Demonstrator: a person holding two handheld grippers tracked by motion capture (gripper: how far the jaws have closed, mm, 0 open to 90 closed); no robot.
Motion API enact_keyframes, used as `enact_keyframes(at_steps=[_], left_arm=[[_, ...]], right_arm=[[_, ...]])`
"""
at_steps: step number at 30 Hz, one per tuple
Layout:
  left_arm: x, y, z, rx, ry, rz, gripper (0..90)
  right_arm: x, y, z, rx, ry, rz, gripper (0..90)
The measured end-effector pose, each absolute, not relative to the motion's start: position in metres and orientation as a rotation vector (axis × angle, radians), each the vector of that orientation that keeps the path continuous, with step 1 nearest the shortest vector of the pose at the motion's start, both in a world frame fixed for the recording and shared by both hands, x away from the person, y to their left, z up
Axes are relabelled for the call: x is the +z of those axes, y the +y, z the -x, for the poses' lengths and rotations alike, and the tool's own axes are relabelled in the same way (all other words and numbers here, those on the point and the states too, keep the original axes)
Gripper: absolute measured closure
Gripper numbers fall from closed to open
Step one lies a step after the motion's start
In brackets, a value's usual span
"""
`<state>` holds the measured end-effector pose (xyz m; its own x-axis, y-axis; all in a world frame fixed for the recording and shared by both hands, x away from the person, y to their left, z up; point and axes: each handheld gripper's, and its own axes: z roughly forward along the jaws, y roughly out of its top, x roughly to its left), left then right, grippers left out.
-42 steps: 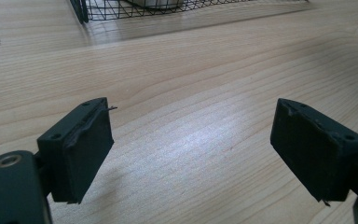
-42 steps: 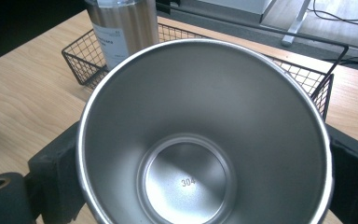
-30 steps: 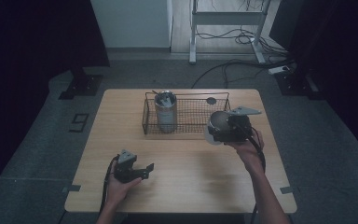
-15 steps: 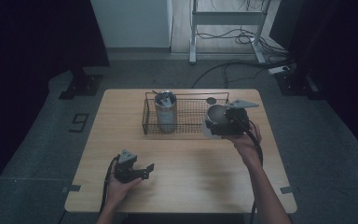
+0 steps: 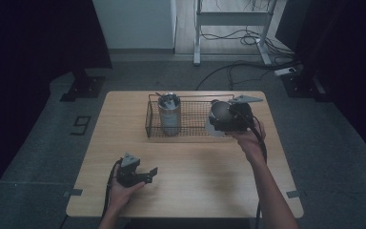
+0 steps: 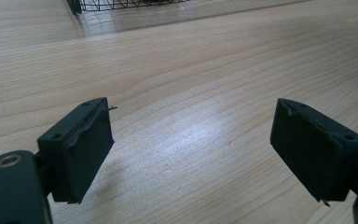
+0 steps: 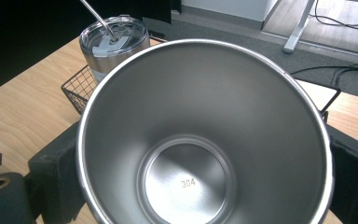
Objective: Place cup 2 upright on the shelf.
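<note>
Steel, the round open cup [image 7: 205, 135] sits clamped in the right gripper [image 5: 226, 119] over the black wire basket [image 5: 190, 129]. Left gripper [image 5: 145, 174] rests agape on the wooden table [image 5: 195, 191].

The lidded tumbler [image 5: 168, 113] blocks the wire basket's [image 5: 190, 129] left end; the desk's [image 5: 200, 171] near half lies open.

cup [image 7: 200, 140]: lower rim cut off by right gripper view's bottom edge | basket [image 7: 81, 86]: mostly hidden behind cup | tumbler [image 7: 112, 44]: base hidden behind cup, straw top cut off
</note>
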<state>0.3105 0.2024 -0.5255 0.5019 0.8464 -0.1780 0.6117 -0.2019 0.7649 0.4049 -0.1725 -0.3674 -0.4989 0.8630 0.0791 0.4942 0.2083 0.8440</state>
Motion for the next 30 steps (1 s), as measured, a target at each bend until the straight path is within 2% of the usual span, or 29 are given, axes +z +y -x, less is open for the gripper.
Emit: enact_keyframes(at_steps=[30], left_arm=[[-0.527, 0.203, -0.311, 0.351, 1.206, -1.921, 13.0]], right_arm=[[-0.369, -0.172, -0.445, 1.184, 2.071, -1.311, 6.3]])
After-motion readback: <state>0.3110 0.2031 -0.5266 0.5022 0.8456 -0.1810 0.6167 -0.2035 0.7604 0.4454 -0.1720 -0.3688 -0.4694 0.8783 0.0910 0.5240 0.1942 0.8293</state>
